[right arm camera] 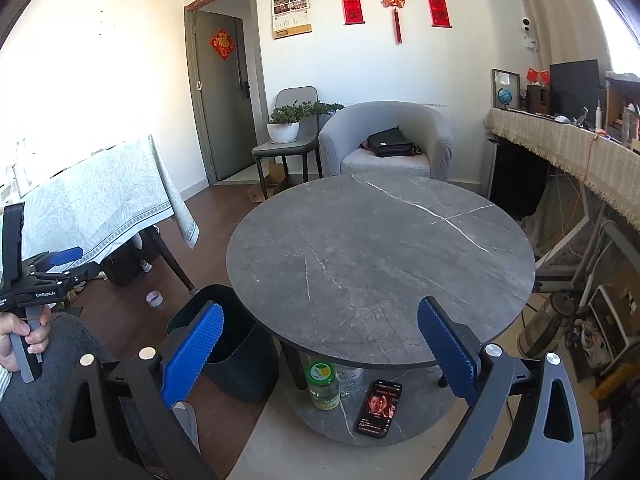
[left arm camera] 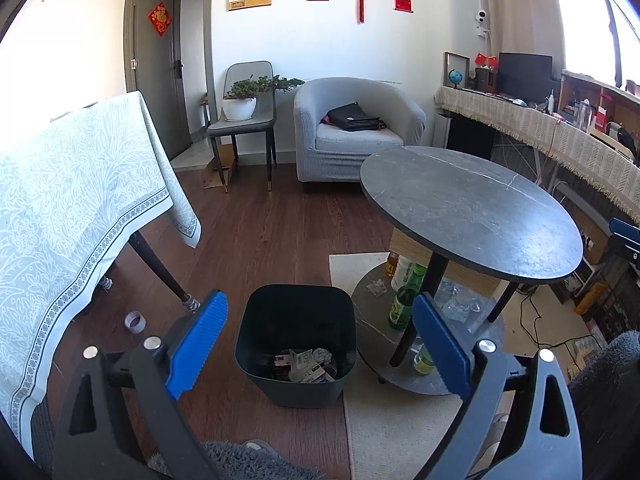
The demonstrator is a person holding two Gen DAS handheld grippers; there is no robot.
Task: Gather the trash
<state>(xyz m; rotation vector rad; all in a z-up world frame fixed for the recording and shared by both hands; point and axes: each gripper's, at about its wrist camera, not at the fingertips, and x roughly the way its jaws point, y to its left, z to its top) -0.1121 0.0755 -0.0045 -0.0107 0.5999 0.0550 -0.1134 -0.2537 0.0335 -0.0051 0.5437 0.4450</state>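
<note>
Trash (left arm camera: 306,364) lies crumpled at the bottom of the dark bin (left arm camera: 297,344), which stands on the floor just beside the round table (right arm camera: 380,264). The table top looks bare. The left gripper (left arm camera: 320,344) hangs above the bin, jaws wide apart with nothing between them; the right gripper (right arm camera: 320,354) faces the table's near edge, likewise spread and empty. What remains to collect is probably on the table's lower shelf (left arm camera: 432,384), where a small crumpled scrap (left arm camera: 377,287) sits near the bottles (left arm camera: 404,300), though it is too small to tell whether it is wrapper or plastic. A good approach would come in low beside the table leg, pinch the scrap alone, avoid nudging the bottles, then carry it over the bin's rim before releasing.
</note>
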